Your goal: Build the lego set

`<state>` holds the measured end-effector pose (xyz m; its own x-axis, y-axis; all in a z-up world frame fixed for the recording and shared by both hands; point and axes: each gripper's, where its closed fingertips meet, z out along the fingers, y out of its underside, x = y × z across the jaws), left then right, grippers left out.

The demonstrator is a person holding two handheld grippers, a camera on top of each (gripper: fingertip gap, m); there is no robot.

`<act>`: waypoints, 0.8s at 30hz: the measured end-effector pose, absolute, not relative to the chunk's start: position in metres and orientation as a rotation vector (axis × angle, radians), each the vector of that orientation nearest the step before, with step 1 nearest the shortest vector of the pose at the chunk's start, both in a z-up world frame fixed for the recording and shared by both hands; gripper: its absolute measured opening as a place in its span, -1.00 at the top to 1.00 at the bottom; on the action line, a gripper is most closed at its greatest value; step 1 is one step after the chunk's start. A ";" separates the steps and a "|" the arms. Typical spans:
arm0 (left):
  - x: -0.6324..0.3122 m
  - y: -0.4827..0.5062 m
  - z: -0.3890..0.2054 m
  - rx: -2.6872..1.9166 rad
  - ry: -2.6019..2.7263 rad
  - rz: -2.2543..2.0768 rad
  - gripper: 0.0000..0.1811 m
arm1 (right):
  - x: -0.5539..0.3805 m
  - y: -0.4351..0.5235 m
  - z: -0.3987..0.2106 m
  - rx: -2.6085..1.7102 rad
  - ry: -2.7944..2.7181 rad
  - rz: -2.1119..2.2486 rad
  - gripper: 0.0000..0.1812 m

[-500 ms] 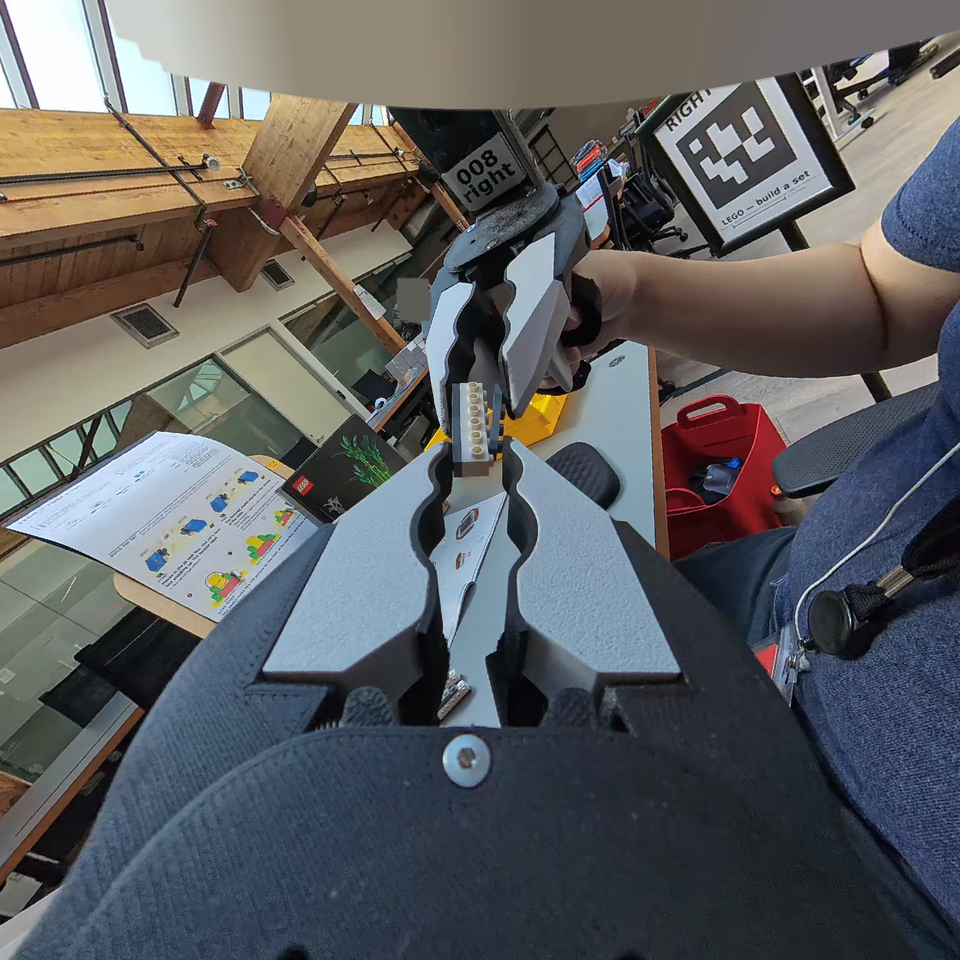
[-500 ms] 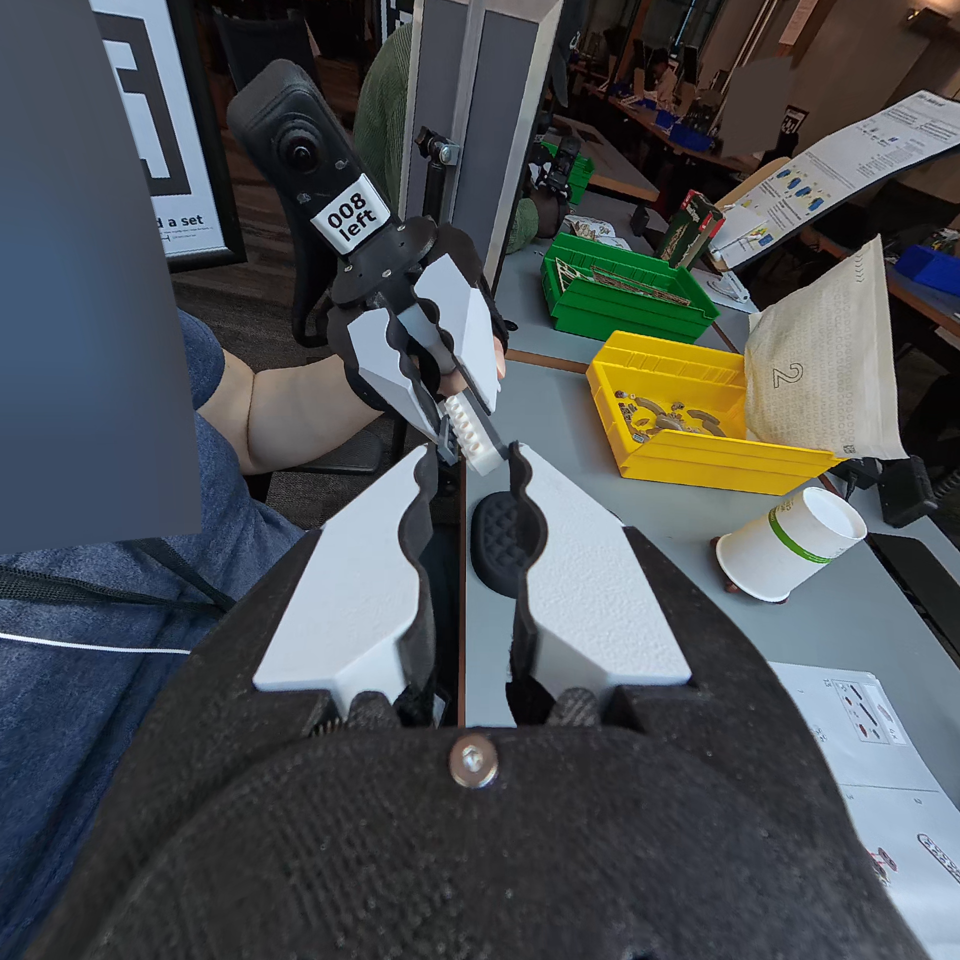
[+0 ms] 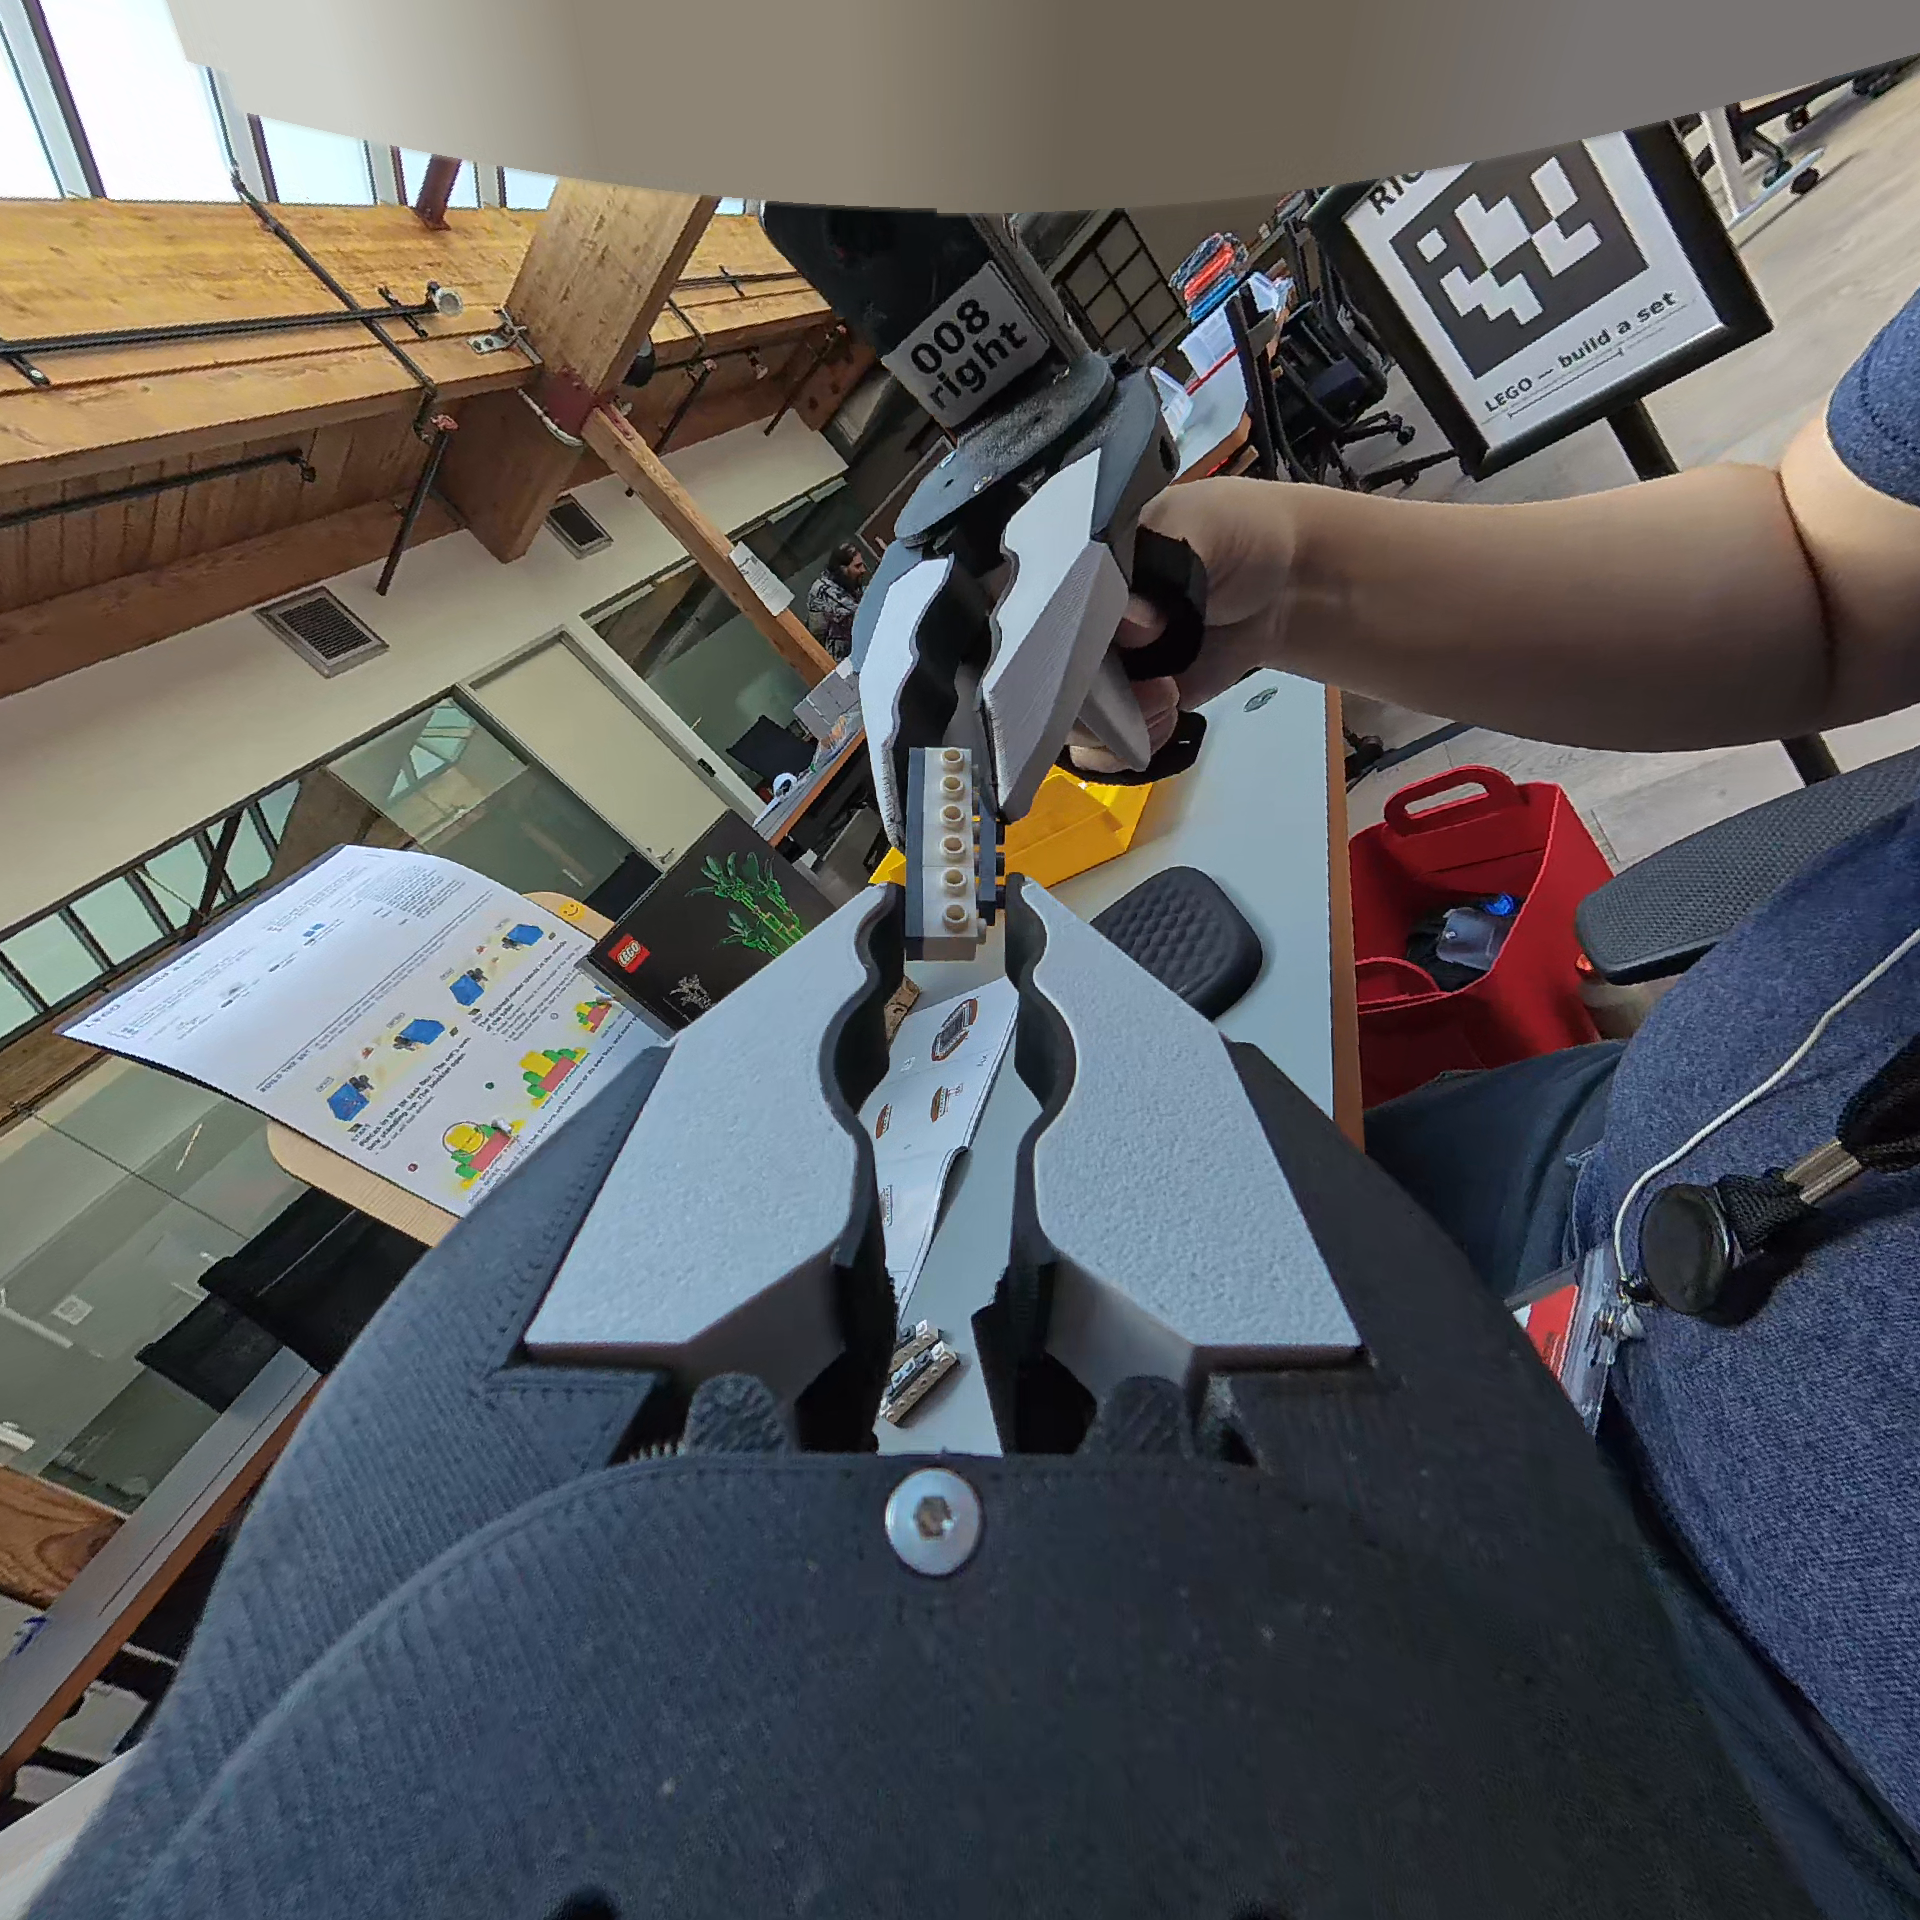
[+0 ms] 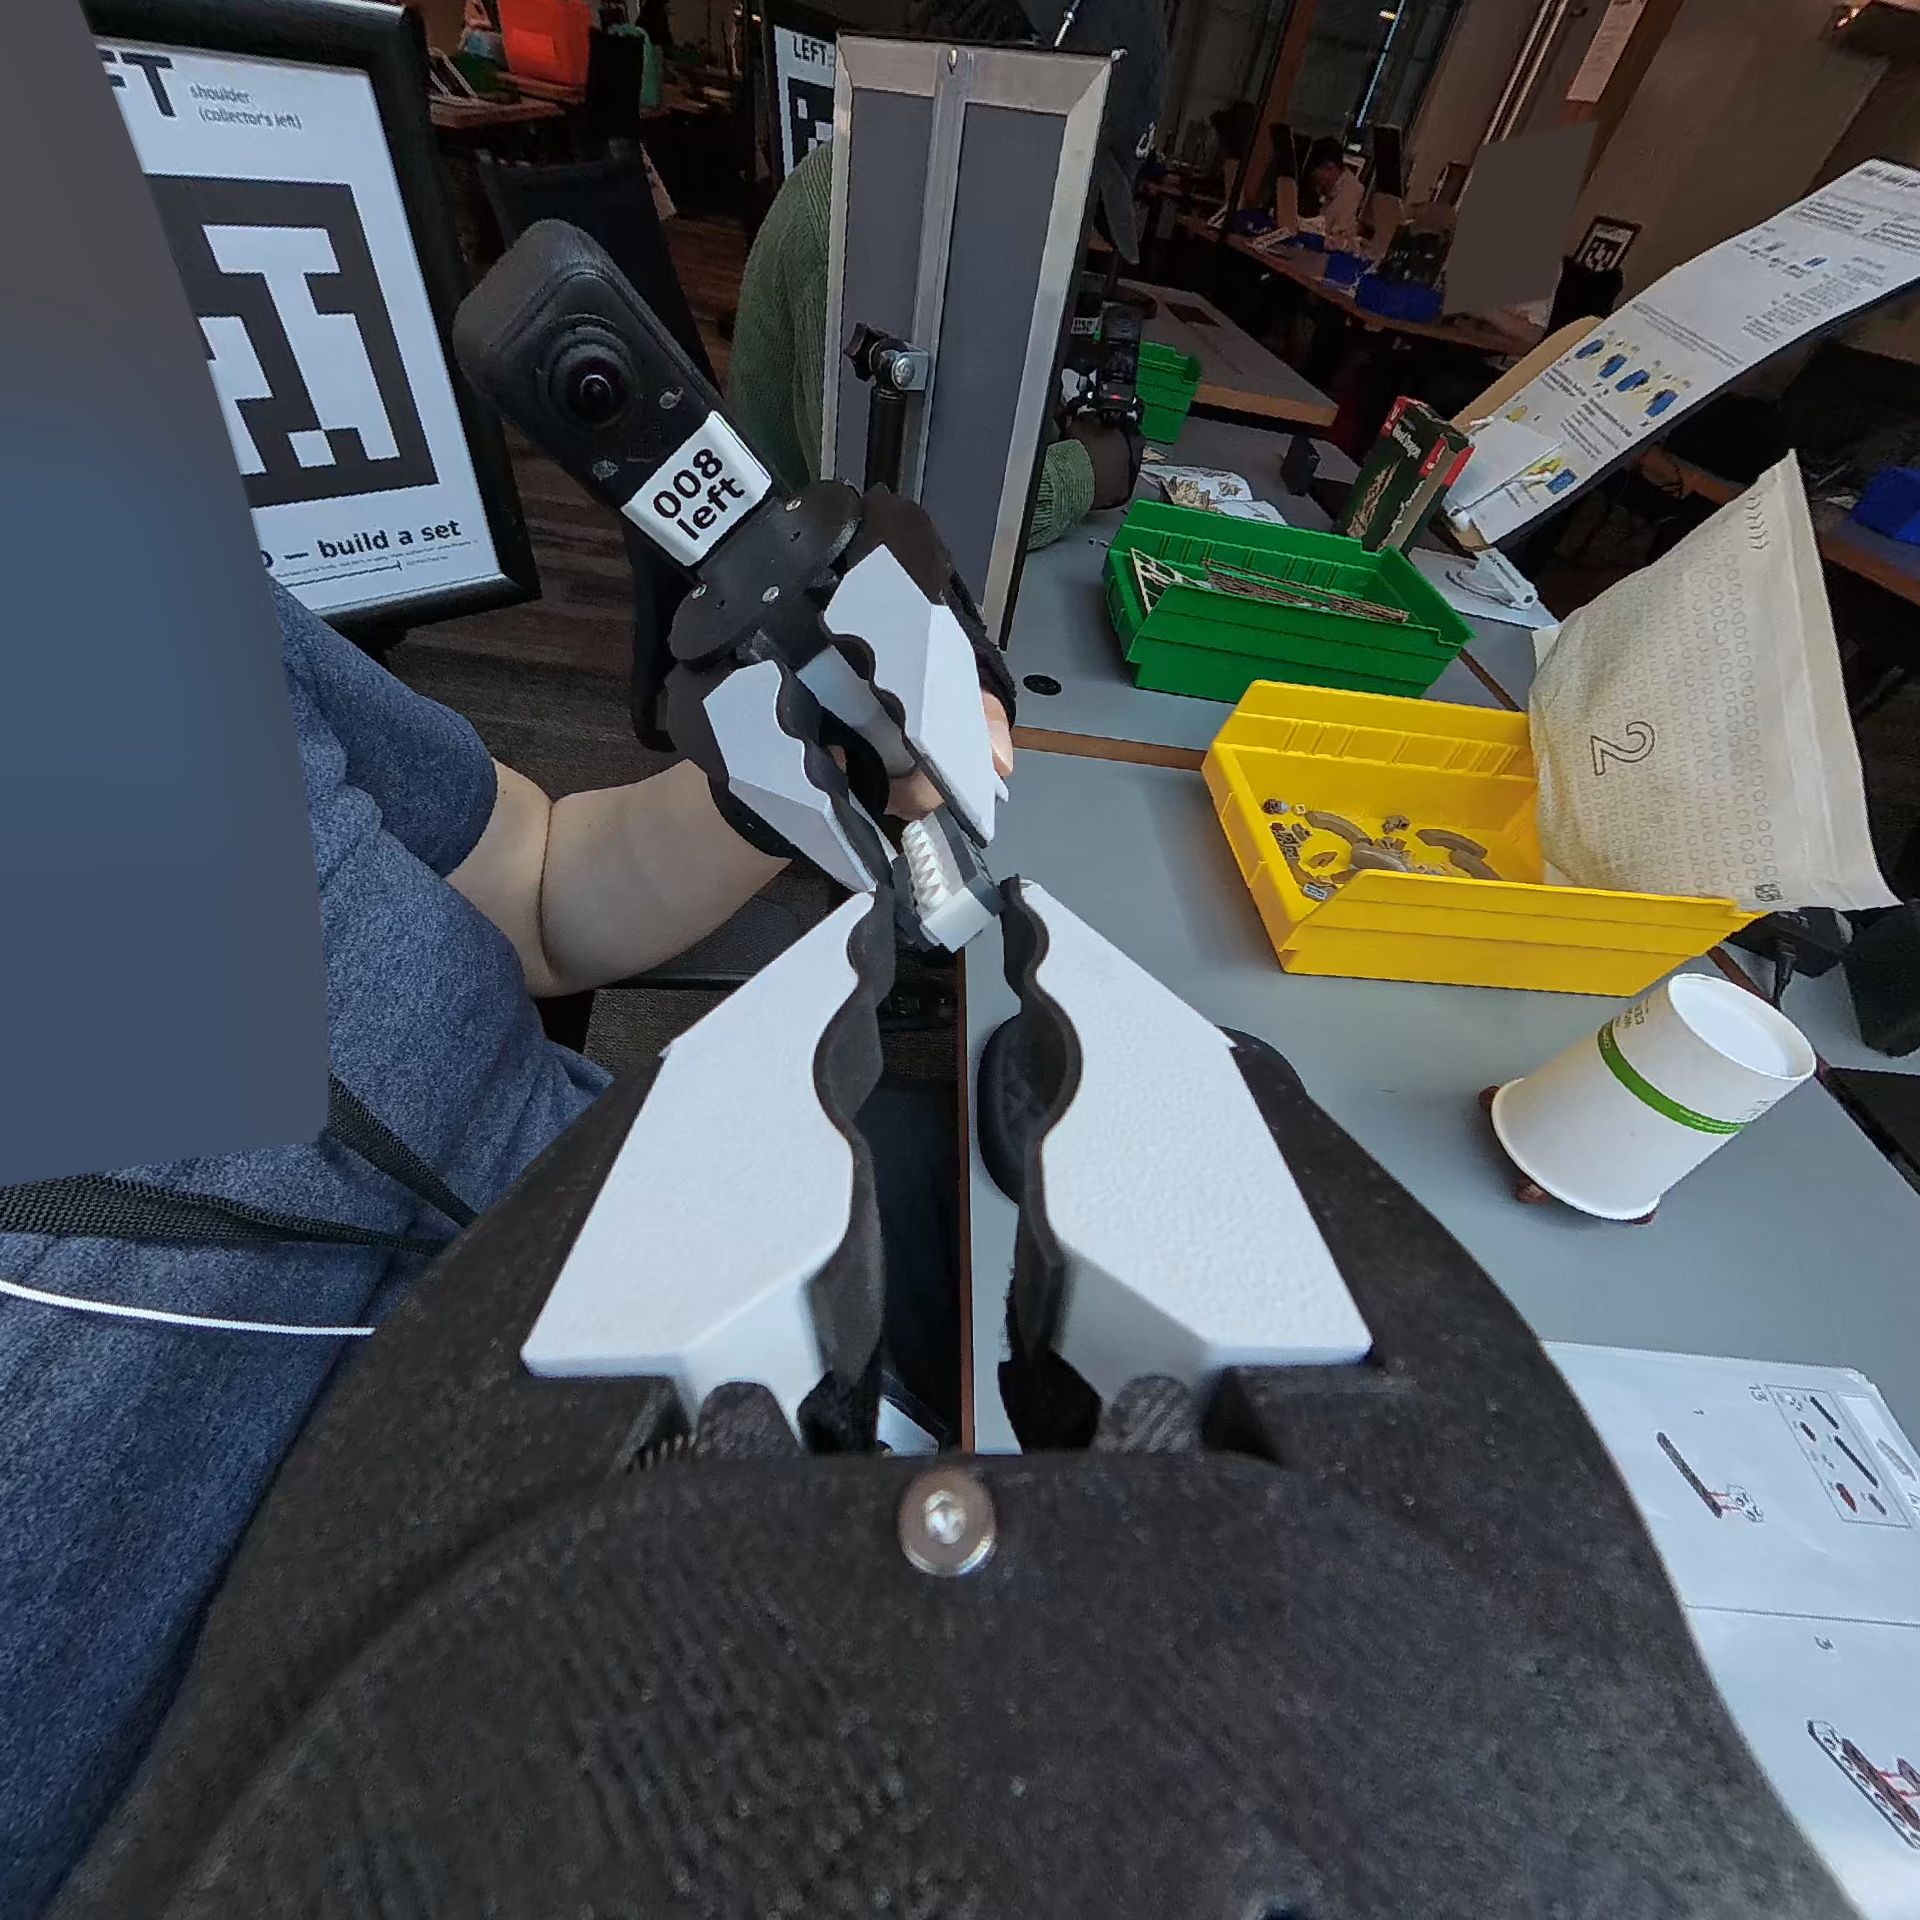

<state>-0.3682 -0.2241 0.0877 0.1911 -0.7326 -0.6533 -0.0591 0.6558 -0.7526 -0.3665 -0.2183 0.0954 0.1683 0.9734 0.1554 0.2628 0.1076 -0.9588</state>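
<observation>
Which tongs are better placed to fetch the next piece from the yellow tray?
Probably the right tongs: the yellow tray lies on their side, and the left tongs grip the brick strip.

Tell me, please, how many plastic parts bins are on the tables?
2: a yellow bin on the near table beside the paper bag, and a green bin behind it. Others may be hidden.

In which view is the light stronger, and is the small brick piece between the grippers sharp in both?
Left wrist view: brighter, daylight from the windows, straight beams bent by the wide lens; the brick piece is sharp. Right wrist view: dimmer, dark background; the piece is fairly sharp, and the paper cup near the edge looks stretched.
</observation>
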 end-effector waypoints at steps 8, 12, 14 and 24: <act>-0.367 -0.225 0.089 -0.775 1.305 -0.595 0.82 | -0.366 -0.223 0.100 -1.337 -1.307 0.887 0.81; -0.367 -0.223 0.090 -0.807 1.294 -0.631 0.81 | -0.366 -0.219 0.099 -1.346 -1.268 0.951 0.83; -0.367 -0.221 0.089 -0.827 1.289 -0.649 0.82 | -0.365 -0.217 0.099 -1.350 -1.256 0.983 0.83; -0.370 -0.216 0.103 -0.881 1.157 -1.059 0.82 | -0.365 -0.212 0.115 -1.239 -1.250 0.964 0.60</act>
<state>-0.3700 -0.2163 0.1025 0.0679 -0.9596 -0.2732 0.1873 0.2812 -0.9412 -0.3654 -0.2117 0.1148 0.1198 0.9824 0.1431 0.1118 0.1298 -0.9852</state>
